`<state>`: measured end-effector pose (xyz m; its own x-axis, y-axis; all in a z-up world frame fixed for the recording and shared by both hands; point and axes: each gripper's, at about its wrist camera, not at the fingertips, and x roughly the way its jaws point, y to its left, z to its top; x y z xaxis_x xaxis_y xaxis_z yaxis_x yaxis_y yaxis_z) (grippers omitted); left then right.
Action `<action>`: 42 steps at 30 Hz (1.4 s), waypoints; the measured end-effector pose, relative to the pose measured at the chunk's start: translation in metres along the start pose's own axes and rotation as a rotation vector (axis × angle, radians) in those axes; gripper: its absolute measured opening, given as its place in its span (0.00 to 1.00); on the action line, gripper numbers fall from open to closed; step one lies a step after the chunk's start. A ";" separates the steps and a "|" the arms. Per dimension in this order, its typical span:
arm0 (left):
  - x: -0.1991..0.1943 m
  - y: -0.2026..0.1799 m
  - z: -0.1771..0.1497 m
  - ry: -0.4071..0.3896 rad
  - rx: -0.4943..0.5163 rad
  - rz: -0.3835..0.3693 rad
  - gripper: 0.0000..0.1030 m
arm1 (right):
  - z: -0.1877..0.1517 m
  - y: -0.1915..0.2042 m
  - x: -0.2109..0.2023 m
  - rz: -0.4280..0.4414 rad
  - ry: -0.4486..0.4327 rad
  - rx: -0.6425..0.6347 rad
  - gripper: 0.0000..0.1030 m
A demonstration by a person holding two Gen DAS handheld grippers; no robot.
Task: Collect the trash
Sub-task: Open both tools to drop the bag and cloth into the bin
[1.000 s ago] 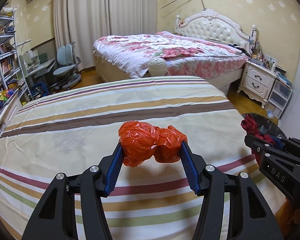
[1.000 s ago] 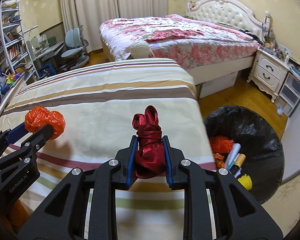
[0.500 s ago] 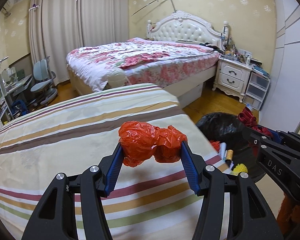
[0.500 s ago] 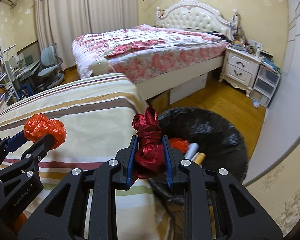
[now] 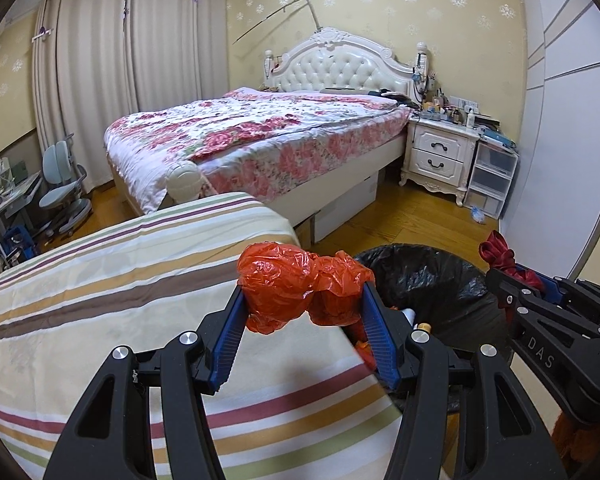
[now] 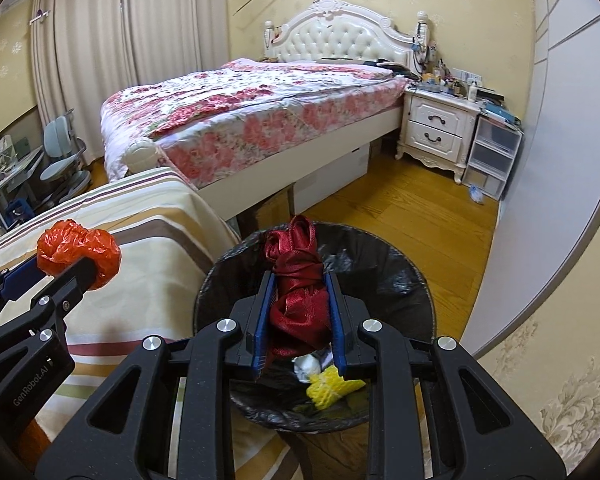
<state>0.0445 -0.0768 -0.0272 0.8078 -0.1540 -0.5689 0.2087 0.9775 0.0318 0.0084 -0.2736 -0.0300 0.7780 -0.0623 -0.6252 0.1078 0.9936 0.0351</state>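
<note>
Left gripper (image 5: 304,312): clamped at mid-width on the orange plastic bag (image 5: 300,286); both blue pads pressed into its sides.
Right gripper (image 6: 298,312): nearly closed, pinching the red ribbon bundle (image 6: 298,292) between its pads.
Orange plastic bag, place: held above the striped bedcover (image 5: 100,280), near the cover's edge, beside the trash bin (image 5: 432,276) and not yet over its mouth.
Red ribbon bundle, place: held over the open bin mouth, loops standing up above the pads.
Trash bin: lined with a black bag; yellow foam net (image 6: 332,388) and white crumpled scrap (image 6: 306,366) already inside.
Handling, bag: crumpled thin film, probably very light, springy, slick; likely to puff out once freed. Best hold across the fattest part of the wad, as now.
Handling, ribbon: soft woven satin, limp, light, smooth; loose loops may snag on a pad. Best hold around the bunched middle, as now.
Step judged: carry to bin; ribbon placed for dropping, bag needing more travel toward the bin.
Risk: bag drifting onto the floor (image 6: 420,208) if released short of the rim.
</note>
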 end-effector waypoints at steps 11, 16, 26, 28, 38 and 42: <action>0.035 -0.026 0.016 0.028 0.026 0.002 0.54 | 0.006 -0.017 0.022 -0.022 0.018 0.028 0.24; 0.045 -0.033 0.019 0.035 0.041 -0.001 0.54 | 0.007 -0.023 0.028 -0.028 0.022 0.042 0.24; 0.057 -0.037 0.021 0.057 0.046 0.003 0.55 | 0.010 -0.029 0.038 -0.030 0.040 0.064 0.24; 0.058 -0.038 0.022 0.058 0.048 0.003 0.55 | 0.010 -0.029 0.040 -0.032 0.042 0.067 0.24; 0.058 -0.041 0.024 0.050 0.056 -0.003 0.72 | 0.010 -0.034 0.040 -0.059 0.029 0.080 0.42; 0.058 -0.039 0.026 0.052 0.044 -0.011 0.75 | 0.010 -0.036 0.038 -0.071 0.024 0.083 0.46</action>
<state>0.0974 -0.1275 -0.0404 0.7758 -0.1554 -0.6115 0.2421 0.9683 0.0610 0.0405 -0.3126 -0.0471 0.7513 -0.1294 -0.6472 0.2143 0.9753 0.0538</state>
